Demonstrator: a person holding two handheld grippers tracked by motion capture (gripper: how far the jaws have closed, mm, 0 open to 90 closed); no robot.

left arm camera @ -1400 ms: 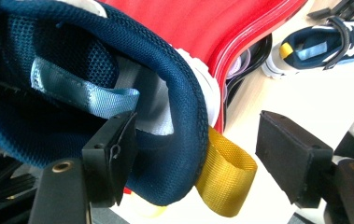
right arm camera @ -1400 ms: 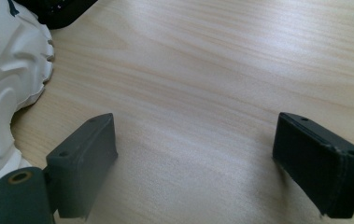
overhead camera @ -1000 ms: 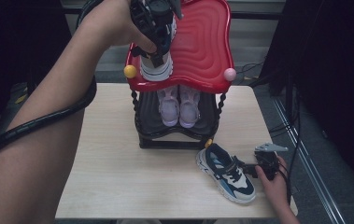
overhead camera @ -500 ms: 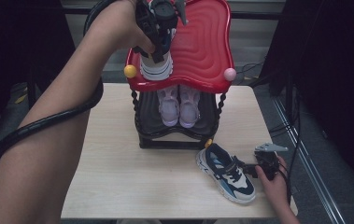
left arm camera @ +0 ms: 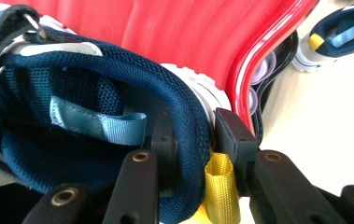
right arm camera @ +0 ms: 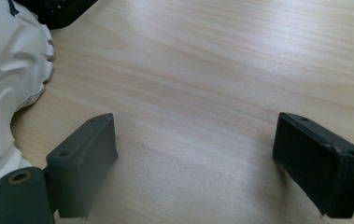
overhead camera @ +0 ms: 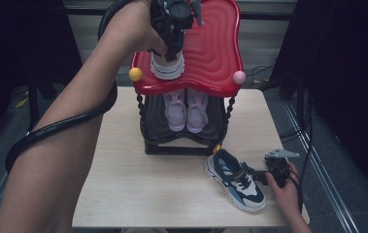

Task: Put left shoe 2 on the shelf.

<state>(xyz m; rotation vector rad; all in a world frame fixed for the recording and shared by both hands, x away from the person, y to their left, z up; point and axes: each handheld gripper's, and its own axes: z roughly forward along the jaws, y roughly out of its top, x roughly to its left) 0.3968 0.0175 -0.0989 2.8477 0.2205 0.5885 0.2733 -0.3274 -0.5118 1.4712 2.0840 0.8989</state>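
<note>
Two navy-and-white sneakers are split between levels at a wooden table [overhead camera: 138, 194]. Largest in view is a red wavy-topped shoe rack [overhead camera: 215, 53], a pale lilac pair [overhead camera: 186, 110] on its lower shelf. On the red top, near its left front edge, sits the upper sneaker [overhead camera: 168, 67], heel toward the person, its long axis running away from them toward the rack's back. The left gripper [overhead camera: 172, 29], whose jaws have just been closing, is clamped on that shoe's padded heel collar, one jaw inside the opening and one outside beside the yellow pull loop [left arm camera: 220, 186]. The second sneaker [overhead camera: 235, 179] lies on the table, toe angled toward the near right corner. Just beside it, the right gripper [overhead camera: 264, 177] rests with jaws wide apart over bare wood.
</note>
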